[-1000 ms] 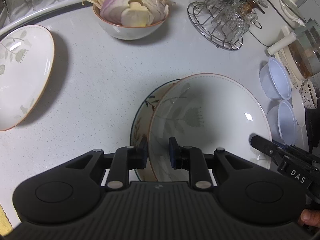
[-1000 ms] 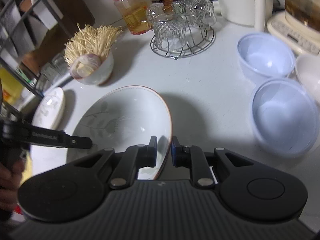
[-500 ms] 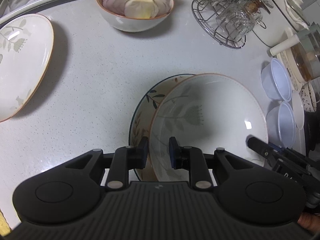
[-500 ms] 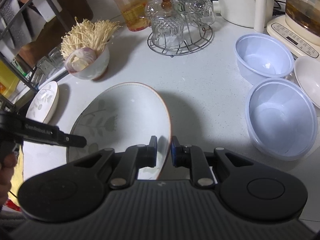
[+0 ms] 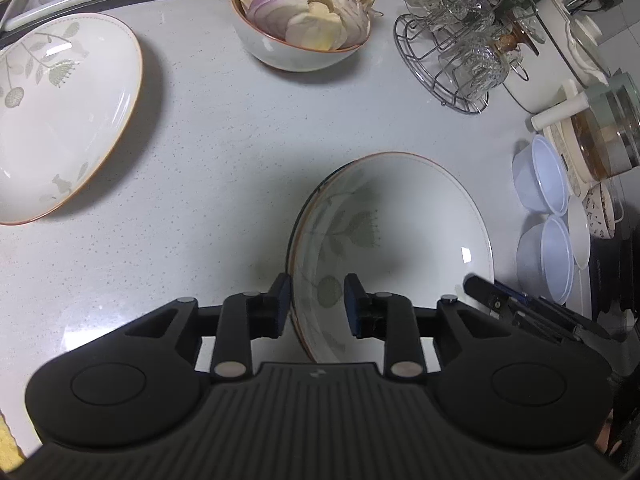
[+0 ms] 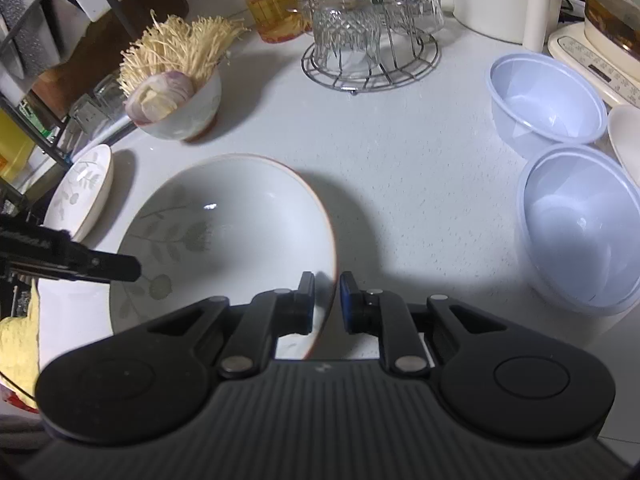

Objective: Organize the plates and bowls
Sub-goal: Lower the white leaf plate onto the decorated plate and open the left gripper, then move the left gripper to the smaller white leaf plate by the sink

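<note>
Parted around the near rim of the leaf-patterned plate (image 5: 400,232): left gripper (image 5: 316,304), one pad either side, neither clearly touching. Beneath that plate, only a dark edge of another dish. Left of it, a second leaf-patterned plate (image 5: 60,116); right of it, two translucent plastic bowls (image 5: 542,176).

Narrowly parted astride the same plate's (image 6: 224,232) right rim: right gripper (image 6: 325,300), contact hard to judge. Beyond the plate, one bowl of enoki and onion (image 6: 180,100).
</note>
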The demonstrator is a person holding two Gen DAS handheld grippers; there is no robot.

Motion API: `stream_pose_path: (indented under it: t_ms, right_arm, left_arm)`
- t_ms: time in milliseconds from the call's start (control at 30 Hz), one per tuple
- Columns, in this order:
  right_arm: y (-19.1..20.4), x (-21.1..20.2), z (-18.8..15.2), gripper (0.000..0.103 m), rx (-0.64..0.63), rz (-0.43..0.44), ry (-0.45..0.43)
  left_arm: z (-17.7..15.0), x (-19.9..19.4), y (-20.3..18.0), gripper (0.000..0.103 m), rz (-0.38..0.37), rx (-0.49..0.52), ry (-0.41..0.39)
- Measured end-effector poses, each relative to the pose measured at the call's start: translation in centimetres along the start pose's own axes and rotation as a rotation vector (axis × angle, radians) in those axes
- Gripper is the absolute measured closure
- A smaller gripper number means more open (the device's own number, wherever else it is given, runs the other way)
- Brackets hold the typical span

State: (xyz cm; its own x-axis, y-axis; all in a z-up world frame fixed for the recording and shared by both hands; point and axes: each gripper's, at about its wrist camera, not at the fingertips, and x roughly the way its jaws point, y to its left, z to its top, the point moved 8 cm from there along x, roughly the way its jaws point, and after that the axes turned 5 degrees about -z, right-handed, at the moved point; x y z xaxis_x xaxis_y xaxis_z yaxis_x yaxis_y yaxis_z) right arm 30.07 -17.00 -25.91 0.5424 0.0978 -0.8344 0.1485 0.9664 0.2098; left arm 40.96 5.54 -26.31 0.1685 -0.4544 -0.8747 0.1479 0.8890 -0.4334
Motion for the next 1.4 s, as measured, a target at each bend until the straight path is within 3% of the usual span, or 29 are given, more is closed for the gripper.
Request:
stream_pose_path:
  t_ms: [167, 300, 633, 900, 1167, 1400]
  right_arm:
    - [0.2, -0.2, 0.0, 0.086, 0.008, -0.016, -0.003]
    - [0.5, -1.5, 0.7, 0.084, 0.014, -0.021, -0.044]
    - [2.4, -7.8, 3.5, 0.084, -0.002, -0.044, -0.199]
    - [6.0, -14.3, 6.2, 0.084, 0.038, 0.034, -0.335]
    - [9.7, -18.6, 6.7, 0.084, -0.015, 0.083, -0.44]
    - [12.1, -19.9, 5.3, 0.084, -0.036, 0.084, -0.449]
  left_arm:
    - [-0.6, -1.2, -0.2, 0.066, -0.029, 0.028, -0.01]
    - [-0.1, -3.0, -0.9, 0.066, -0.031, 0.065, -0.062]
    - [1.4, -10.1, -4.8, 0.066, -0.048, 0.251, -0.223]
    - [2.6, -17.4, -7.7, 0.066, -0.041, 0.337, -0.4]
    - [1.4, -22.4, -8.2, 0.066, -0.069, 0.354, -0.507]
    - [-0.5, -24.7, -5.3, 0.066, -0.042, 0.328, -0.571]
